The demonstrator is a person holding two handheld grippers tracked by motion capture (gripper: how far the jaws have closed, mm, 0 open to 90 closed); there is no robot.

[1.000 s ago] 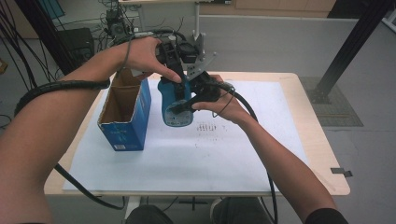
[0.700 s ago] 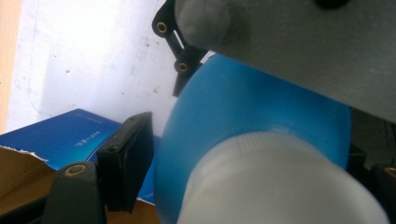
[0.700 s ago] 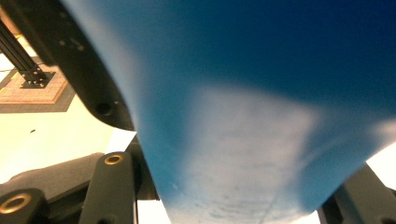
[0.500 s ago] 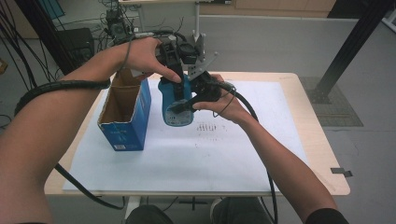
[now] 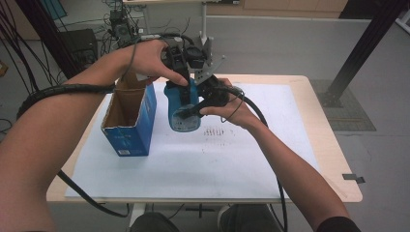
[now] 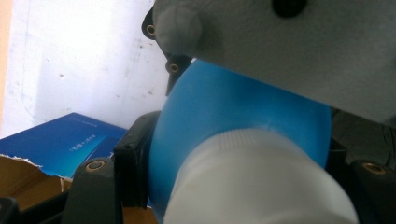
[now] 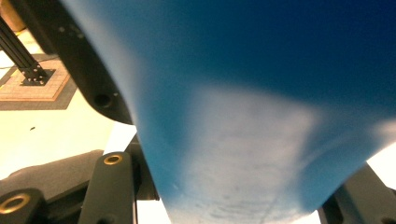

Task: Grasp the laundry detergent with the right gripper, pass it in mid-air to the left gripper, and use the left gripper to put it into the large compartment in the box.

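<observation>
A blue plastic bottle with a white cap is held upright just above the white sheet, right beside an open blue cardboard box. My left gripper comes down from above and is shut on the bottle's shoulder, one black jaw on each side below the cap. My right gripper comes in from the right and is shut on the bottle's body. Its grey plate hangs over the bottle in the left gripper view.
The box stands with its top flaps torn open, left of the bottle. The wooden table carries the white sheet over most of its top. Black cables trail from both grippers. A black frame post stands on the floor at the far right.
</observation>
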